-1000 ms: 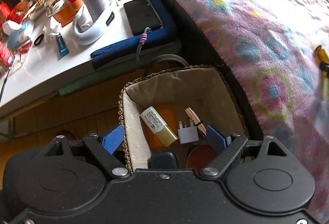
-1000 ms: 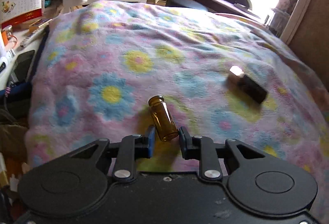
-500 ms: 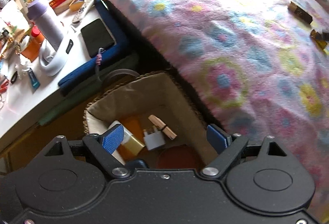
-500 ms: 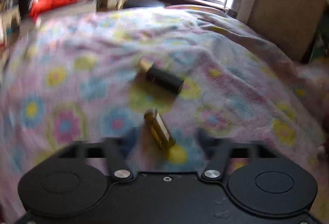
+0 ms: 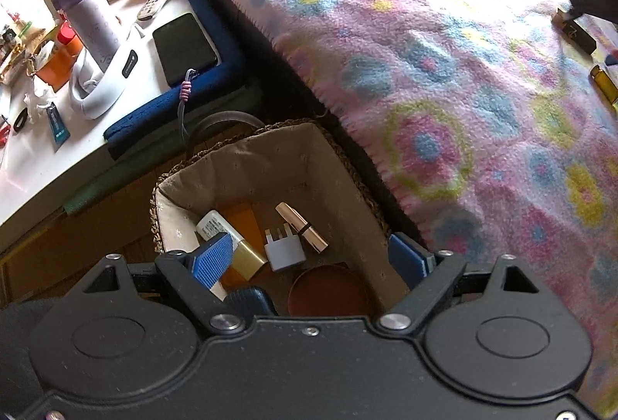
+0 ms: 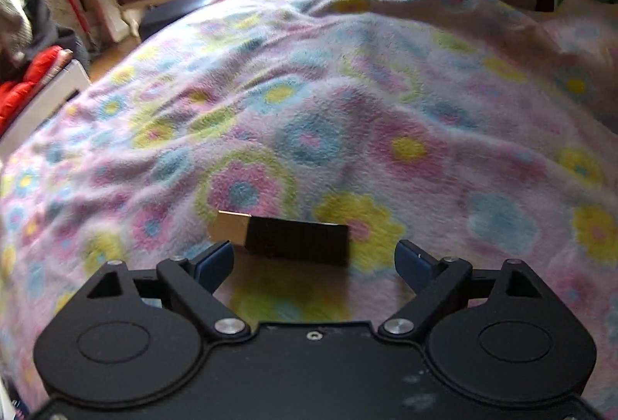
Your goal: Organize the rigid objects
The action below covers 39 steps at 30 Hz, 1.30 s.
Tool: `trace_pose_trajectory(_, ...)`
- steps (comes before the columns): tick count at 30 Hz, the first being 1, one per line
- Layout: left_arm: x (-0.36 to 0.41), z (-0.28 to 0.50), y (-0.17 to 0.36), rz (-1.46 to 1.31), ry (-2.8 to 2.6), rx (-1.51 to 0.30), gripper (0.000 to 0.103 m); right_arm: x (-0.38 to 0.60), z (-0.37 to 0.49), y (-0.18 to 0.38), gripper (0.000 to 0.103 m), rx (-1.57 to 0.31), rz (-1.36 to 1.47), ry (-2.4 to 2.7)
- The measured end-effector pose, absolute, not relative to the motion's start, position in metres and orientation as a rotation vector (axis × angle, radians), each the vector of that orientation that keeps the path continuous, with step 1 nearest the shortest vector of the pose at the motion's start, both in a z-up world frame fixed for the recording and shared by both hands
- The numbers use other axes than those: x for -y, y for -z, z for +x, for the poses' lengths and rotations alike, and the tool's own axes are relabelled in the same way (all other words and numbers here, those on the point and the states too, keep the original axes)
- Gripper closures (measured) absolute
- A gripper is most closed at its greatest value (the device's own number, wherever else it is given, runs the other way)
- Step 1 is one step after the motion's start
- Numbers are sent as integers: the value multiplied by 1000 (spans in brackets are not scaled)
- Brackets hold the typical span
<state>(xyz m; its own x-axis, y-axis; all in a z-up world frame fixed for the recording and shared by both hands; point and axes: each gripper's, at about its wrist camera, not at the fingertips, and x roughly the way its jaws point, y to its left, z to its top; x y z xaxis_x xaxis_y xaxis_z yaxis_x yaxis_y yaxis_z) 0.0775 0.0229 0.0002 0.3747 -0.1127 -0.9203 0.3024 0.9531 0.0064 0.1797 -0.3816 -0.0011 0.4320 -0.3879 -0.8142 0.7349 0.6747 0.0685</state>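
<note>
Black-and-gold case (image 6: 287, 240) on blanket (image 6: 347, 119), just ahead of wide-spread, empty right gripper (image 6: 313, 259).

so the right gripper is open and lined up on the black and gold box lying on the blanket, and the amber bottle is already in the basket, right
Not quite. The amber bottle is not in the basket; it lies on the blanket, as the left wrist view shows. The rest holds: the right gripper is open, lined up on the black and gold box.

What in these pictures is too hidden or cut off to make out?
- Left wrist view: the round reddish lid and dark blue object in the basket, partly behind the left claw.
- Left wrist view: the amber bottle, cut by the frame's edge.
</note>
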Motion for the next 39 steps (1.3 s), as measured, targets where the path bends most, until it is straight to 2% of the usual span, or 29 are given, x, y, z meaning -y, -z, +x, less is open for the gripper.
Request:
trace_pose_trajectory(1,-23,77,0,187,268,-1158,18,381,184,3,17,-884,449,742)
trace_pose_trajectory(3,-22,77,0,190,270,-1157,18,377,197,10,38,-913,401,757)
trace_pose_trajectory(4,-21,76,0,192,272,-1157,18,373,204,11,44,-914,346,759)
trace_pose_trajectory(5,-21,77,0,194,272,-1157,18,367,208,12,61,-915,303,743)
trace_pose_trajectory(6,-20,77,0,196,273,-1155,18,362,210,10,72,-916,279,707)
trace_pose_trajectory(9,-19,76,0,202,274,-1154,18,345,209,6,82,-920,190,626)
trace_pose_trajectory(15,-18,74,0,213,274,-1153,18,317,184,5,83,-956,109,360)
trace_pose_trajectory(21,-19,76,0,203,268,-1157,18,294,130,-8,83,-1017,261,66)
trace_pose_trajectory(25,-17,73,-1,216,283,-1149,18,274,104,-6,83,-1047,249,-42)
trace_pose_trajectory(26,-16,72,-1,222,290,-1146,18,272,99,-7,81,-1043,227,-44)
trace_pose_trajectory(27,-15,71,-1,228,296,-1143,18,273,96,-9,66,-1034,223,-35)
trace_pose_trajectory(29,-12,69,-2,243,304,-1134,18,282,83,-19,49,-974,254,1)
trace_pose_trajectory(34,-5,66,-1,283,317,-1123,18,325,60,-29,50,-892,347,170)
trace_pose_trajectory(38,-1,63,-1,306,326,-1120,18,346,48,-17,55,-926,426,157)
trace_pose_trajectory(39,0,62,-1,309,329,-1119,18,349,48,-14,60,-929,426,158)
